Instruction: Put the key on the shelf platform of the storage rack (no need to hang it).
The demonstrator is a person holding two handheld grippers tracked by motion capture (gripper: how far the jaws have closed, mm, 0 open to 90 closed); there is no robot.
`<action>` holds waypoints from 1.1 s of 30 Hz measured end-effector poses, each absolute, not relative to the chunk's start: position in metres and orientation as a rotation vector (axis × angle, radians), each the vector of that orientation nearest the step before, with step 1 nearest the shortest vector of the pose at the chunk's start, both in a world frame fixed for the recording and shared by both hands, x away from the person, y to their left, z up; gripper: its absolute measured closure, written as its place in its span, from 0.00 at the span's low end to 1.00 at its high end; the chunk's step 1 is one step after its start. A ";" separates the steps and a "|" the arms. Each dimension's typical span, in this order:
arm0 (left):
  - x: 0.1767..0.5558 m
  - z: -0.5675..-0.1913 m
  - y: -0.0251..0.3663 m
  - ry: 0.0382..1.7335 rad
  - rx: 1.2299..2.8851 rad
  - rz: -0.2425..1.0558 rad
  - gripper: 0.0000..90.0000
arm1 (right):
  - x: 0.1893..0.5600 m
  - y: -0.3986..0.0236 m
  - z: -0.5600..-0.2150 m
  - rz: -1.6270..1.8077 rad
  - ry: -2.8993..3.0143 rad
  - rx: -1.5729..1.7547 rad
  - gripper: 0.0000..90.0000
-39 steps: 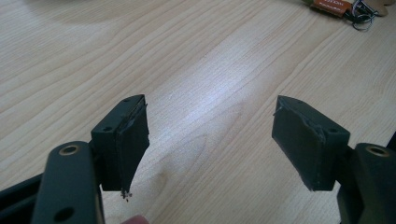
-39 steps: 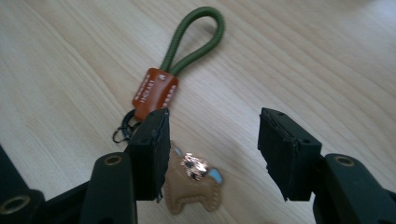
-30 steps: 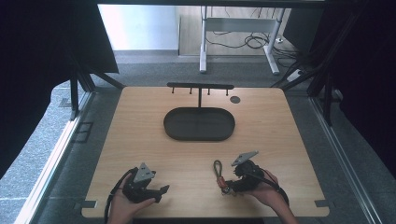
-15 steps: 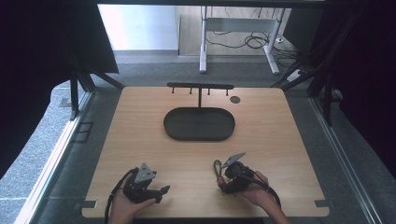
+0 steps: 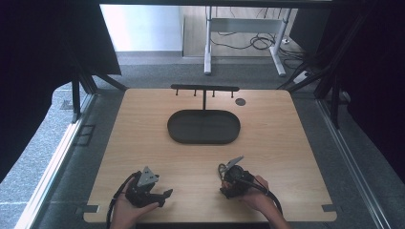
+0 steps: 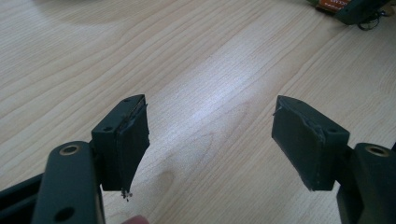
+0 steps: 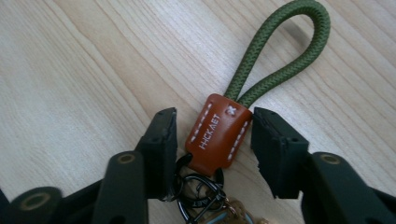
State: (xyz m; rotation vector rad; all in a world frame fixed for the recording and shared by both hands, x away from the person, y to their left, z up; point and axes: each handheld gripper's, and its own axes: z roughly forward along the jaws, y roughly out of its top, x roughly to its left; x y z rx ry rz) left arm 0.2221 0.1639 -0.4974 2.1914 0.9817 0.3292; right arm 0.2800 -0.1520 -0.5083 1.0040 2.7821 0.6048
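Observation:
A keychain lies on the wooden table (image 5: 286, 143): a brown leather tab (image 7: 217, 133), a green rope loop (image 7: 280, 51) and dark metal rings (image 7: 201, 196). My right gripper (image 7: 215, 119) straddles the tab and its jaws have just been closing. The right pad is at the tab's edge and the left pad stands a little off it. From the high view, the right gripper (image 5: 228, 177) is near the front edge with the keychain (image 5: 221, 168) at its tip. My left gripper (image 6: 210, 105) is open and empty above bare wood, at the front left (image 5: 165, 194).
A black oval tray (image 5: 174, 129) sits mid-table. Behind it stands a black rack (image 5: 205, 88) with hanging pegs, and a small dark disc (image 5: 240, 101) lies to its right. Bare wood lies between the tray and both hands.
The right gripper has shifted left and slightly down onto the keychain, and its jaws have narrowed around the leather tab. The left gripper has stayed put.

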 end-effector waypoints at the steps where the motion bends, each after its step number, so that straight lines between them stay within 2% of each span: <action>1: 0.222 -0.497 0.164 0.982 2.191 0.330 0.31 | 0.280 -0.152 -0.508 0.601 2.780 1.001 0.61; 7: 0.222 -0.498 0.163 0.979 2.197 0.329 0.31 | 0.280 -0.153 -0.507 0.571 2.769 1.021 0.73; 17: 0.223 -0.499 0.163 0.981 2.201 0.327 0.31 | 0.283 -0.155 -0.505 0.582 2.784 1.017 0.74; 33: 0.223 -0.498 0.163 0.980 2.200 0.328 0.31 | 0.297 -0.179 -0.448 0.737 2.712 1.004 0.75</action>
